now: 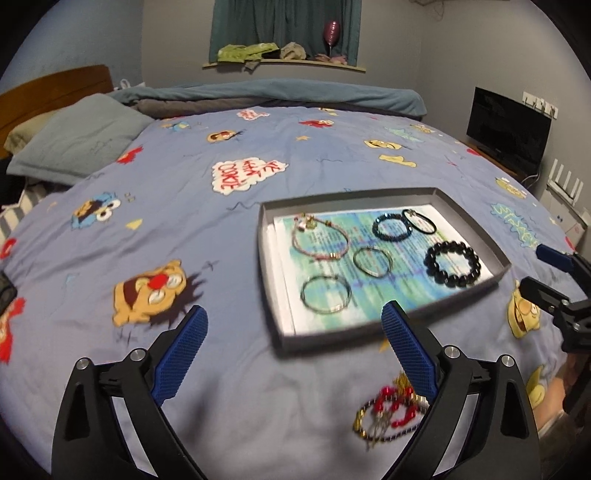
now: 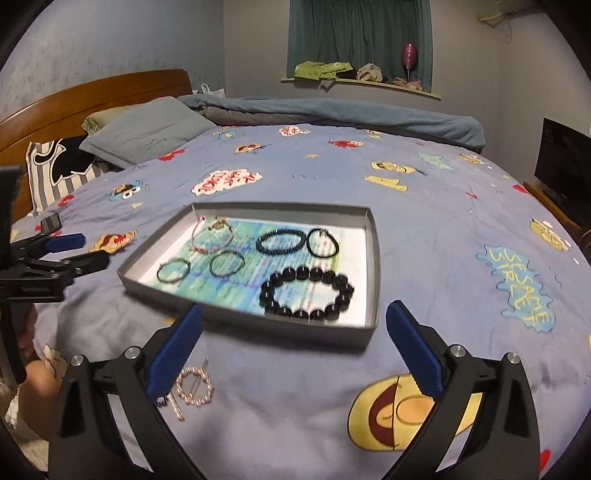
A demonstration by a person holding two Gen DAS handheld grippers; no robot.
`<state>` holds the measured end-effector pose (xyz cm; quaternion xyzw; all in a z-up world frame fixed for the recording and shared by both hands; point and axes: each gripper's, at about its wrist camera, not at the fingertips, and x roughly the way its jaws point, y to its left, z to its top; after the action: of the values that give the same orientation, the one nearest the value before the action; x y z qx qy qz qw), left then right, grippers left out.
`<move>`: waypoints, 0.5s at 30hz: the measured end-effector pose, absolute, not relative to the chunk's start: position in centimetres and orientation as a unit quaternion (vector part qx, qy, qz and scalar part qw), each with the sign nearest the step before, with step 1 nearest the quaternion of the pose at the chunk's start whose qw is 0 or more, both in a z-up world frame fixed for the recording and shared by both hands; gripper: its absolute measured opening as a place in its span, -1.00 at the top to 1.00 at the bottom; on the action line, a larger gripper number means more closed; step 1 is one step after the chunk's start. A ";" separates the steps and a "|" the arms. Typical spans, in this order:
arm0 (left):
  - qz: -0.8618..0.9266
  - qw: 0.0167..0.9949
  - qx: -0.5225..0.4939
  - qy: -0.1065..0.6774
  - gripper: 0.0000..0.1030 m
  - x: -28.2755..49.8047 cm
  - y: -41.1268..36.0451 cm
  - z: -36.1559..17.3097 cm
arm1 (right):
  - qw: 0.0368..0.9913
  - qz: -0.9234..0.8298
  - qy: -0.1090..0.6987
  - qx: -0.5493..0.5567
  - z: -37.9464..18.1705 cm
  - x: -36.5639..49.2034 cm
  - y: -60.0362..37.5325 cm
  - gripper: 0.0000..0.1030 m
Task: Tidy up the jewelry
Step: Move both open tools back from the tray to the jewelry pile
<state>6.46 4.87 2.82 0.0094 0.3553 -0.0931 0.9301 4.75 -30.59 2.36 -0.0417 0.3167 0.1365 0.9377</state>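
Both claws, left [image 1: 293, 345] and right [image 2: 293, 339], gape empty over the bed [image 1: 258, 387], the tray [image 1: 469, 293] of bracelets [image 1: 452, 264] just ahead of them and loose jewelry [image 1: 388, 413] beneath the left claw's right finger.

Grey walls [image 2: 517, 66], green curtain [image 1: 284, 26], wooden headboard [image 2: 92, 96], cartoon bedspread [image 1: 295, 147], television [image 1: 508, 129].

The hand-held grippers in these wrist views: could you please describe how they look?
Both alike: the left hand-held gripper and right hand-held gripper have black angular frames, silver round bolts and long blue textured pads. No cables or sleeves are visible.
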 end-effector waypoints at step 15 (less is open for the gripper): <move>-0.101 0.925 0.034 0.365 -0.84 3.0 4.1 -1.8 | 0.912 0.187 0.360 -0.062 -4.0 2.5 -26.1 -0.45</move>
<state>2.97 4.15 -1.81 0.0343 0.3647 -0.1010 0.9250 2.49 -26.13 -4.04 -0.0617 0.3603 0.1869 0.9118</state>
